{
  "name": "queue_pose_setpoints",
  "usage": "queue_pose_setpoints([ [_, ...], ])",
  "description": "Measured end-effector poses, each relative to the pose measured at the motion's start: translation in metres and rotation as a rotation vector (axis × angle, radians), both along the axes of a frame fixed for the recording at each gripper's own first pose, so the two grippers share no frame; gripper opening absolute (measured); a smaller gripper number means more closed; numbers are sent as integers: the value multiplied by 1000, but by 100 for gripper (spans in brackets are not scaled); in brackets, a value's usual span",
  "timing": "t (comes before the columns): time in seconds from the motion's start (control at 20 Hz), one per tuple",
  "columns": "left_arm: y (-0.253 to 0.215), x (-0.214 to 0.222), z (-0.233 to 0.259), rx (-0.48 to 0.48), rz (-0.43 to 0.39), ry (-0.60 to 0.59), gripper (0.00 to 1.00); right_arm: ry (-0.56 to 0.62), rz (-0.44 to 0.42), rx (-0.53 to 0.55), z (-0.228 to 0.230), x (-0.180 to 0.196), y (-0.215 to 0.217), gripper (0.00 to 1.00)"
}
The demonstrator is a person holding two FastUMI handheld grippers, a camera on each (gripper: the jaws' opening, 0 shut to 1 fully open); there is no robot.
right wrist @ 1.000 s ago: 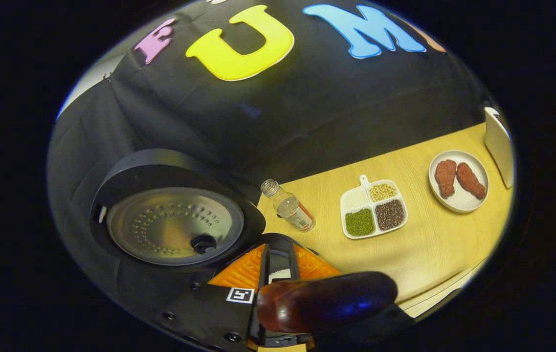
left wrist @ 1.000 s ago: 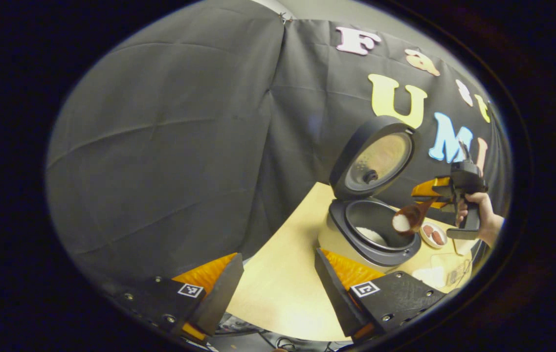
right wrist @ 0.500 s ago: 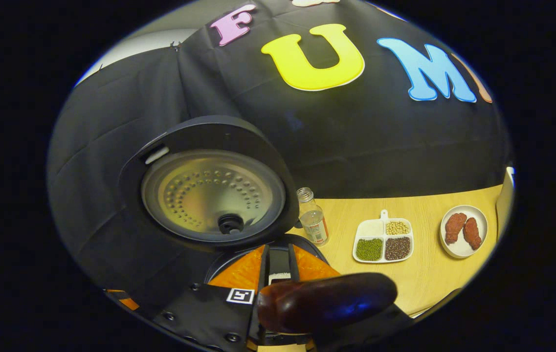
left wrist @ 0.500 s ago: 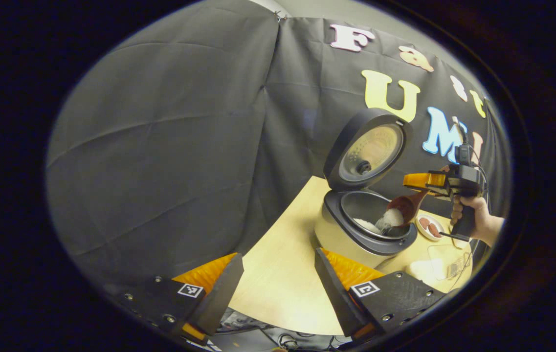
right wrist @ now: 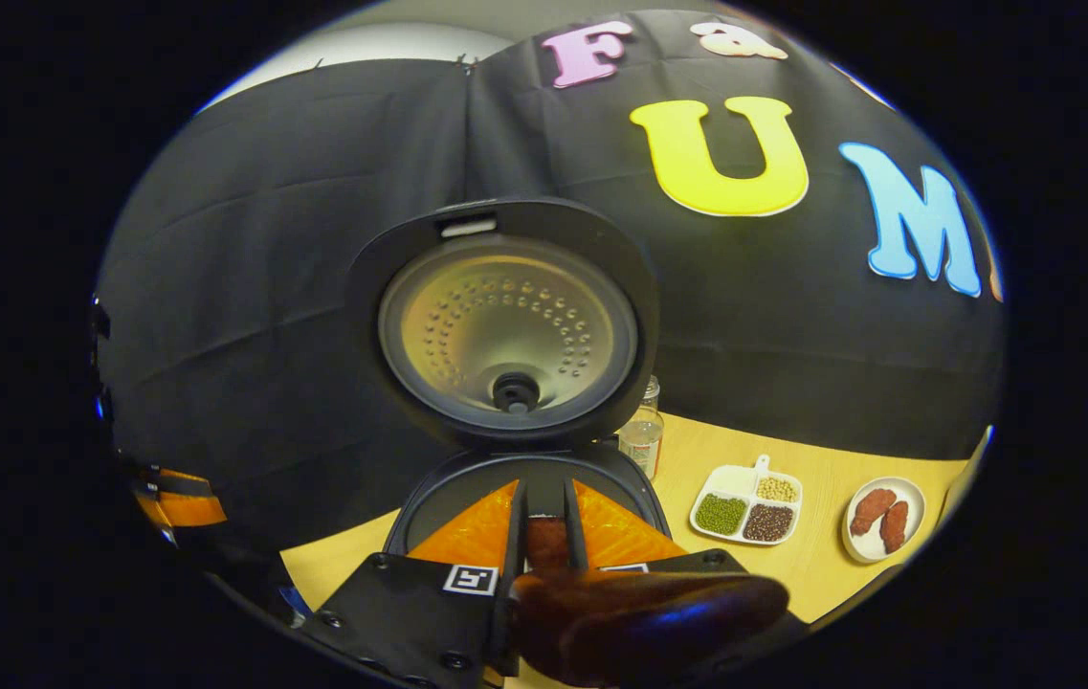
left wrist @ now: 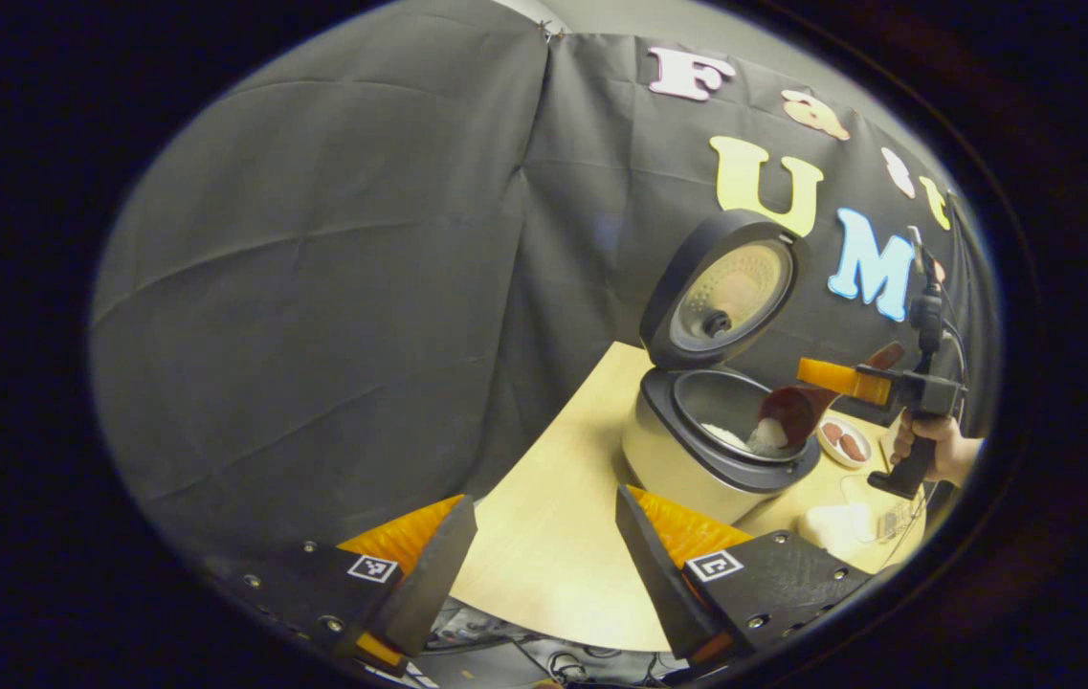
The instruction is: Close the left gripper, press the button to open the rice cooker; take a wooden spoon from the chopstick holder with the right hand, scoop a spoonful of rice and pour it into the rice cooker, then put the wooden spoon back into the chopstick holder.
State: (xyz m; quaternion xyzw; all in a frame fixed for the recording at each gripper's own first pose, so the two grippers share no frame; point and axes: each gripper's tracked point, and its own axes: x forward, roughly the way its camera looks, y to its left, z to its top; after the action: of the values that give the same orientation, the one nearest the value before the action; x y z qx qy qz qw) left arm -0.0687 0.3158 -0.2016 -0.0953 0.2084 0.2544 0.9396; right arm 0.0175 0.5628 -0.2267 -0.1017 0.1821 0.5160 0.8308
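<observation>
The rice cooker (left wrist: 687, 459) stands open on the wooden table, its lid (left wrist: 730, 292) raised. A hand (left wrist: 945, 452) holds my right gripper (left wrist: 816, 375) just right of the pot, shut on the wooden spoon. The spoon's bowl (left wrist: 789, 411) tips down inside the pot's rim, and white rice (left wrist: 766, 437) slides from it onto the rice inside. In the right gripper view, the spoon's dark handle (right wrist: 649, 617) lies across my right gripper (right wrist: 545, 507), facing the lid (right wrist: 505, 321). My left gripper (left wrist: 544, 536) hangs open near the table's front edge, holding nothing.
Right of the cooker stand a small glass bottle (right wrist: 641, 435), a white divided dish (right wrist: 744, 502) of beans and grains, and a white plate (right wrist: 883, 522) with two red-brown pieces. Bare table (left wrist: 544, 555) lies in front of the cooker. The black cloth wall stands close behind.
My right gripper moved in front of the open lid and tipped the spoon down into the pot; the rice heaped on it is sliding out. My left gripper stayed almost still.
</observation>
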Motion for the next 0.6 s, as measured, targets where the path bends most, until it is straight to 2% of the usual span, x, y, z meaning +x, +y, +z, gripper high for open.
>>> queue_pose_setpoints([
  [0.45, -4, 2, -3, -4, -19, 2, 94, -172, 128, -25, 2, -19, 0, 21],
  [0.6, -4, 3, -3, -5, -22, 0, 94, -194, 136, -31, 0, -21, -3, 20],
])
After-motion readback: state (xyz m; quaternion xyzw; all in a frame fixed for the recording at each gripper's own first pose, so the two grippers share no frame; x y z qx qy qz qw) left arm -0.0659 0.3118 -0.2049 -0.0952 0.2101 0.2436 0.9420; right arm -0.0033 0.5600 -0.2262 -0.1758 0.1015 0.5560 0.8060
